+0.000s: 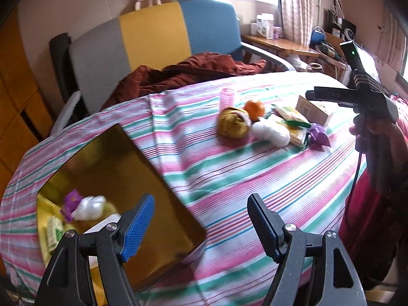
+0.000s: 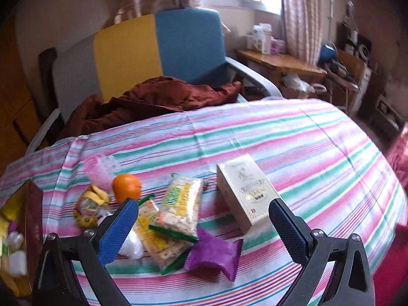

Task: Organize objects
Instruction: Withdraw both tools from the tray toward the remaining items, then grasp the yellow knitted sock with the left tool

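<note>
Loose items lie on the striped cloth (image 2: 293,137): an orange (image 2: 126,187), a yellow patterned pouch (image 2: 89,207), a pink hair roller (image 2: 100,169), two snack packs (image 2: 179,204), a purple wrapper (image 2: 214,253), a white wad (image 2: 132,246) and a cream box (image 2: 248,191). My right gripper (image 2: 204,219) is open and empty, hovering just above the snack packs and purple wrapper. My left gripper (image 1: 201,219) is open and empty, over the edge of an open brown box (image 1: 119,178) that holds a purple wrapper (image 1: 71,201) and a white wad (image 1: 90,206).
An armchair (image 1: 158,33) in grey, yellow and blue stands behind the table with a dark red garment (image 1: 183,74) on it. A wooden side table (image 2: 278,62) with clutter is at the back right. The right gripper's handle (image 1: 362,97) shows in the left wrist view.
</note>
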`<state>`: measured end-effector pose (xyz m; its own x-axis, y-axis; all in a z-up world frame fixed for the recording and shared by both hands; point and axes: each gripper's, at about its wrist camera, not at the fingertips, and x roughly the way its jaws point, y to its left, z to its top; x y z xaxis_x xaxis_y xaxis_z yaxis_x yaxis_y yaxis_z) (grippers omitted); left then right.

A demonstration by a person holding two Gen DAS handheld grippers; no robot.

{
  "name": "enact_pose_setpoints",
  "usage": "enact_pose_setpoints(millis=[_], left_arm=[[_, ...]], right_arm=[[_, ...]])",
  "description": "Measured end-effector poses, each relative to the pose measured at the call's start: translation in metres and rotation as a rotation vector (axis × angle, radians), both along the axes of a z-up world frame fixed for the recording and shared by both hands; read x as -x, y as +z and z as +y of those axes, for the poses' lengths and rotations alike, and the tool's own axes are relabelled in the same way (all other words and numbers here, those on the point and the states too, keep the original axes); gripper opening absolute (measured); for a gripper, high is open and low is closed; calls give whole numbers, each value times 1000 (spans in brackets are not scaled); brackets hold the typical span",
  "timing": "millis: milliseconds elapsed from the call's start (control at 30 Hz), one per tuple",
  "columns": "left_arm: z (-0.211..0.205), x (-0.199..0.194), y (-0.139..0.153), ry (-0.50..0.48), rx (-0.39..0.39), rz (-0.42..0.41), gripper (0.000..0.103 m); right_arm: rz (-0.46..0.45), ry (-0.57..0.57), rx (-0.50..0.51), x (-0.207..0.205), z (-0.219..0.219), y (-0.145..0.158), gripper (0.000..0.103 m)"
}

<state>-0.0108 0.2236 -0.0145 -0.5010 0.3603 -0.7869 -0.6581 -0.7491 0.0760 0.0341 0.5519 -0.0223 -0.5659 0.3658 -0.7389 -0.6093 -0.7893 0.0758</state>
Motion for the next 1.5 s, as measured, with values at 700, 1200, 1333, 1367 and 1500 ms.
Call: enact_pose_setpoints(millis=[700,1200,1333,1367,1500], left_arm=[[94,109,-27,77,-101,-191,75],[138,138,-45,17,-139,-279,75],[146,145,-57,9,-145,-327,71],[147,147,-59,10,-146,-336,71],[153,153,-70,14,-141,-361,67]], right_arm=[[-110,235,-122,22,-54,-12,103],[-152,278,-105,26,-63,-21,103],[-159,270,-105,26,-61,-23,103],[-159,264,-100,26,-59,-23,103],[-158,241,-84,25,-52,-23,103]])
